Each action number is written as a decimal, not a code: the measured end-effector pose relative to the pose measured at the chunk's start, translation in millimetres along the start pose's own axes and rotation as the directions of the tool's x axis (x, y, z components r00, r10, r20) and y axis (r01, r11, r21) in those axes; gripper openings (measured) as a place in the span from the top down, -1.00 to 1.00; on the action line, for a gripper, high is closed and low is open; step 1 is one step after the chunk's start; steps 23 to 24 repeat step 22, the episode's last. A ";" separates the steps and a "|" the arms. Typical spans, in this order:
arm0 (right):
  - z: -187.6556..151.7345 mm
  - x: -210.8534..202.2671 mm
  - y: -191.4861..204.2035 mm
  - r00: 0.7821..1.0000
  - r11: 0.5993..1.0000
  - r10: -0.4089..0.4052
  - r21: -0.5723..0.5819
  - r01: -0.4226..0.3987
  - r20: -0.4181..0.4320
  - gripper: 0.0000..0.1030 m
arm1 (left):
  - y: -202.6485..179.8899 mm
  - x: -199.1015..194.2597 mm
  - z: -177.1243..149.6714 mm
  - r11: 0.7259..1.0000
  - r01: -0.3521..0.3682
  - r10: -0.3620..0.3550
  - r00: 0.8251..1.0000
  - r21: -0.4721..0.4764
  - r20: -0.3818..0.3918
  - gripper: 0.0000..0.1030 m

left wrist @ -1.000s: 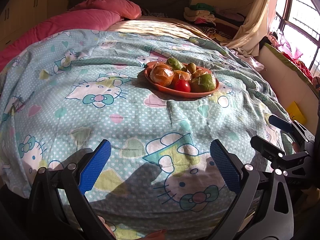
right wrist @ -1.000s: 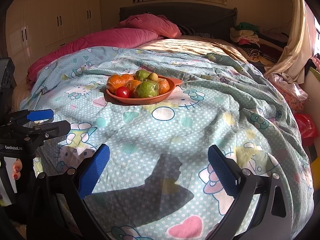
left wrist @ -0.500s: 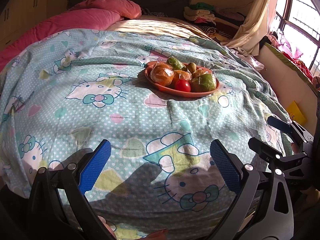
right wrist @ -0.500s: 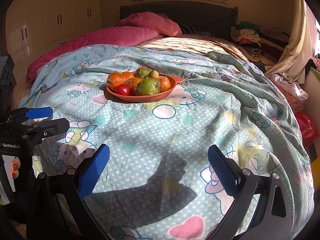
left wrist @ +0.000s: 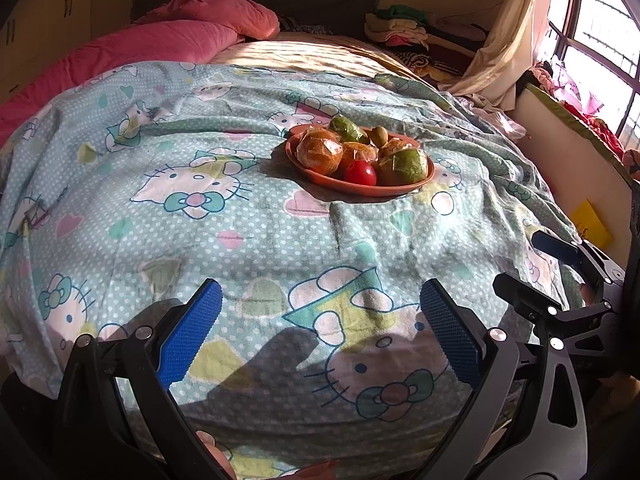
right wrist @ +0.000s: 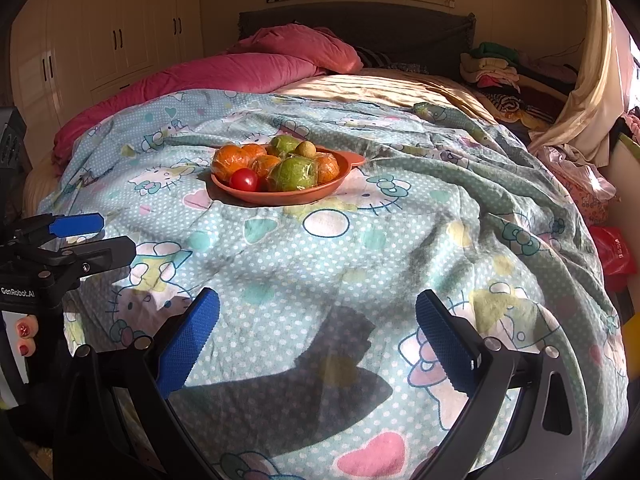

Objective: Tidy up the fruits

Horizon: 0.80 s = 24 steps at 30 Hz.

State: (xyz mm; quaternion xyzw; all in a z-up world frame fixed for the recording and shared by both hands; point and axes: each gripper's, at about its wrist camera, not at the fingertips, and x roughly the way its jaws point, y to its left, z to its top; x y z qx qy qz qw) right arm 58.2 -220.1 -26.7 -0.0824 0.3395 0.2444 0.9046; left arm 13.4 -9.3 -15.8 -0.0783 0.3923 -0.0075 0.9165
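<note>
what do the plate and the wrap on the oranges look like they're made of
Plate: probably plastic, matte orange, one even colour with a moulded tab on the rim; glazed ceramic can't be ruled out. Wrap on the oranges: thin clear plastic film, since it wrinkles and throws white glints in the sun.

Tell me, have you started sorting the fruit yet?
Not yet. All the fruit sits piled on the orange plate on the bed: wrapped oranges, green fruits, a red tomato. The left gripper and right gripper are open, holding nothing, apart from the plate. All the sorting is left.
</note>
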 end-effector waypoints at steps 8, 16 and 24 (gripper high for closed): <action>0.8 2.7 -2.0 1.000 1.000 -0.002 0.002 0.002 -0.010 -0.91 | 5.0 6.7 -0.1 0.999 -0.035 0.035 0.999 -0.017 -0.016 -0.81; 1.6 12.3 -6.2 1.000 1.000 -0.013 0.002 0.013 -0.025 -0.91 | 21.7 0.3 8.0 0.996 -0.058 0.061 0.997 -0.075 0.043 -0.81; 25.7 26.7 -50.5 0.992 0.992 -0.118 0.034 0.119 -0.032 -0.91 | 85.2 27.5 41.6 0.975 -0.159 0.161 0.987 -0.155 -0.002 -0.81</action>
